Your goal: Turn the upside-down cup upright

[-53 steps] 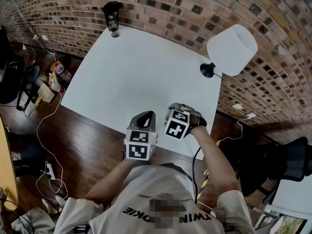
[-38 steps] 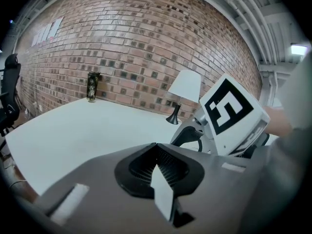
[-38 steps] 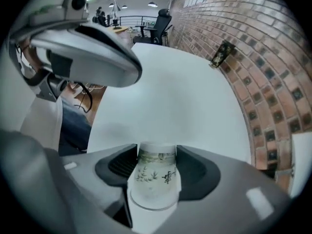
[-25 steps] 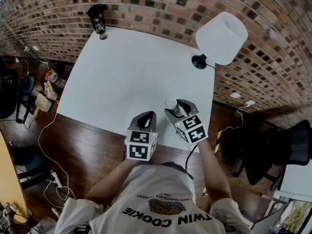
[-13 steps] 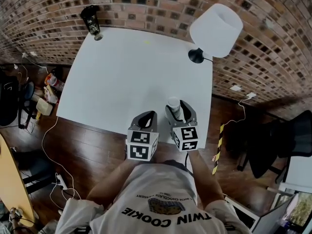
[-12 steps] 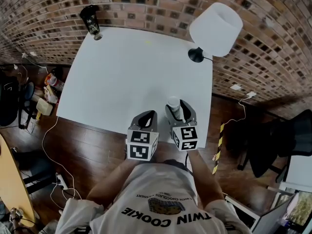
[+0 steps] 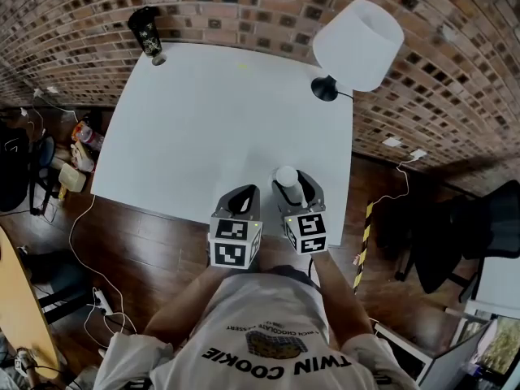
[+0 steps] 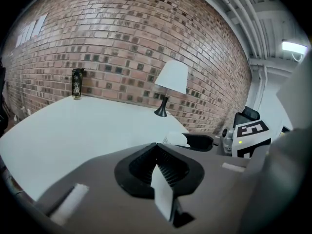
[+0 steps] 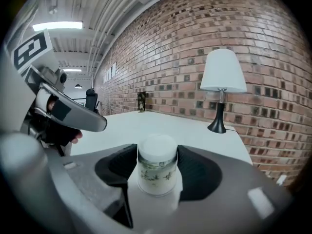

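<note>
White surface [image 7: 195,120] against a brick wall: your right gripper [image 7: 292,187] has its fingers clamped on the cup [image 7: 286,175], well apart from the lamp [image 7: 357,35]. Your left gripper [image 7: 244,195], farther from the lamp, keeps its fingers closed together, empty.

A loft-style office or studio used as a work space: a bare brick wall [image 7: 244,6] runs behind a plain white table [image 7: 203,112] that holds only a lamp [image 7: 357,35] and a dark can [image 7: 145,29]. The floor [image 7: 154,246] is dark wood with loose cables [image 7: 70,234], an office chair [image 7: 463,242] stands aside, and strip lights [image 9: 56,26] hang from an exposed ribbed ceiling [image 9: 97,4]
</note>
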Demonstrator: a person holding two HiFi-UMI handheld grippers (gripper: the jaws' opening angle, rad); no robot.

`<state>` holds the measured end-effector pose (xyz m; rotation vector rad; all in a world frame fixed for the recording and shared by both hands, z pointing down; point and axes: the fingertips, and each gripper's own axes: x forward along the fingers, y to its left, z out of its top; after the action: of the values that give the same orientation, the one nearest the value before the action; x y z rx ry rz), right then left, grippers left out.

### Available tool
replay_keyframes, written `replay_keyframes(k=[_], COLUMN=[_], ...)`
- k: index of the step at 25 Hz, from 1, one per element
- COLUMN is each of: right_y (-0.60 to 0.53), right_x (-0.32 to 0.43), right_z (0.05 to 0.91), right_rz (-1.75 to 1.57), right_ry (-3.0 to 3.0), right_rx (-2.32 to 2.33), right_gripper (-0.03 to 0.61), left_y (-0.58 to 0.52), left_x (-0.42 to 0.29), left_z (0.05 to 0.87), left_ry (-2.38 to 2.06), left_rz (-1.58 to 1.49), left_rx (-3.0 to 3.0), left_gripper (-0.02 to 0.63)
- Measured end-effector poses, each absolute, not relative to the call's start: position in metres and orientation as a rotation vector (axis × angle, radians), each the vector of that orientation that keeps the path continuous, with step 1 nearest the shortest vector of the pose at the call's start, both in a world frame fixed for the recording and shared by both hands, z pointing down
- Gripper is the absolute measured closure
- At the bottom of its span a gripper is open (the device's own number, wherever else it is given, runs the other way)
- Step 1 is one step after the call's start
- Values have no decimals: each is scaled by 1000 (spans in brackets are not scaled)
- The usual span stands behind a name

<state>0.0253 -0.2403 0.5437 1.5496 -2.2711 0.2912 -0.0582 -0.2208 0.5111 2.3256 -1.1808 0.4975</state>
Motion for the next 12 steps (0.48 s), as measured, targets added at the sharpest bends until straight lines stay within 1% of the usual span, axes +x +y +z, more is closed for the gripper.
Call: replay_keyframes(k=[4, 7, 12], right_y=[-240, -235, -225], right_x=[22, 27, 38], right_z=[548, 546, 530], right_rz=[332, 386, 386], right_ry=[-2274, -2286, -2299], right_rx=[1481, 1497, 1538], right_gripper=[314, 311, 311], left_y=[-220, -214, -203], left_x=[-56, -53, -45], left_z=[515, 519, 521], left_ry=[-1179, -1175, -1180], left_rz=[503, 515, 529], left_rx=[2319, 2311, 2313], left_gripper=[607, 607, 607])
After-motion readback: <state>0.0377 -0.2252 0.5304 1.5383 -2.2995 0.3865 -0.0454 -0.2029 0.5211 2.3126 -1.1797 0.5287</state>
